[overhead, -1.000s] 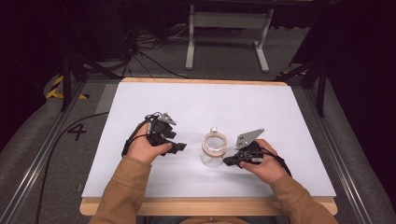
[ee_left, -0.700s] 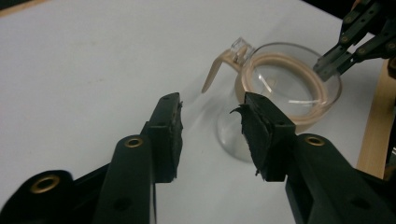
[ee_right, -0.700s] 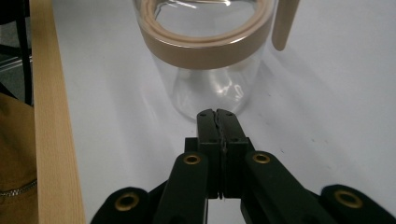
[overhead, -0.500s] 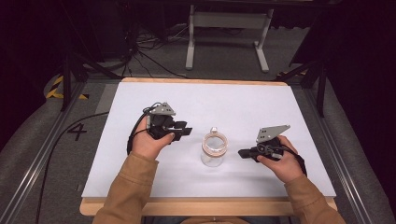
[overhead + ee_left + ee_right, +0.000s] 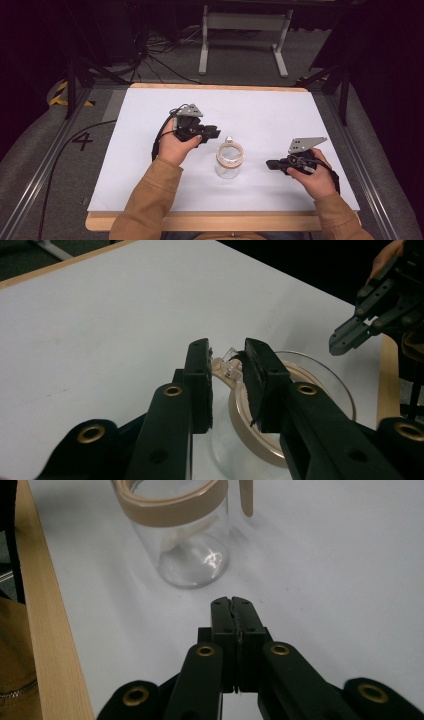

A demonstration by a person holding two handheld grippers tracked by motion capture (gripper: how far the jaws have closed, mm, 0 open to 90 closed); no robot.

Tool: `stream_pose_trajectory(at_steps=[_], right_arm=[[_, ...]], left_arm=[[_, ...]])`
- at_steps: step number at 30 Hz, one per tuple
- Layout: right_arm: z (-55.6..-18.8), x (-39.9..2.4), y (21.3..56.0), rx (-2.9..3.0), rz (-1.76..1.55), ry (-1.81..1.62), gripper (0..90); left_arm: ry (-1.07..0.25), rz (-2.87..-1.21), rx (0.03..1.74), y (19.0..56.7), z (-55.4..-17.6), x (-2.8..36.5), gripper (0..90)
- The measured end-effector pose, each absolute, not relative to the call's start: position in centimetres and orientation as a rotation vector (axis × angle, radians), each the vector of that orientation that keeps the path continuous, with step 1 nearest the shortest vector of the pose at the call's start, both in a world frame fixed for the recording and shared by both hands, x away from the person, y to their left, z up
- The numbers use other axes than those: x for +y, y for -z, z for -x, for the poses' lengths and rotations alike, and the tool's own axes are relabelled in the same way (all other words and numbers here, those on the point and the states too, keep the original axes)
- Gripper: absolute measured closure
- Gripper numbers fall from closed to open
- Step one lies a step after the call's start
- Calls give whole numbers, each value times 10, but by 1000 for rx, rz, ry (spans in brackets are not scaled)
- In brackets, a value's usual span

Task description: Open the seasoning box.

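A clear glass jar [image 5: 229, 162] with a tan ring at its mouth and a small clasp stands upright in the middle of the white table [image 5: 150, 165]. My left gripper [image 5: 216, 133] hovers just left of and behind the jar, pointing at it. Its jaws have just been closing and a narrow gap remains, with nothing between them. In the left gripper view the jar's clasp [image 5: 229, 360] shows through that gap [image 5: 227, 347], beyond the tips. My right gripper [image 5: 269, 164] is shut and empty, a short way right of the jar. In the right gripper view its tips [image 5: 231, 600] point at the jar's base [image 5: 192, 565].
The table's wooden front edge [image 5: 200, 221] runs below both forearms. A metal stand [image 5: 242, 30] and cables [image 5: 150, 55] lie on the floor behind the table. Bare white surface surrounds the jar on every side.
My right gripper has drawn back to the right, away from the jar. The left hand has moved farther back and toward the jar, and its jaws have narrowed.
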State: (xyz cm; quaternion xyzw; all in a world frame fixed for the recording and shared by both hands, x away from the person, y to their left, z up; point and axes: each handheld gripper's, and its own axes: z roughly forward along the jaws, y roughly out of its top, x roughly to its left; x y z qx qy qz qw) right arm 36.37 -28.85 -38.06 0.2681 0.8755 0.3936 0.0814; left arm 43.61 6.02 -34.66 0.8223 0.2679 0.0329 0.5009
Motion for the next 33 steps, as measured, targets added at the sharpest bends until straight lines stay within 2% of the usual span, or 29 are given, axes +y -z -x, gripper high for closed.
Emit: stream_pose_trajectory(at_steps=[14,28,33], right_arm=[[-352,-271,396,2681,-739,-1112,900],[-348,-260,398,2702,-696,-1114,900],[-347,-252,398,2699,-672,-1136,900]], left_arm=[[-77,-2005,642,368,-451,32,791],[-65,-2006,615,370,-451,28,868],[-61,-2004,613,371,-451,28,869]])
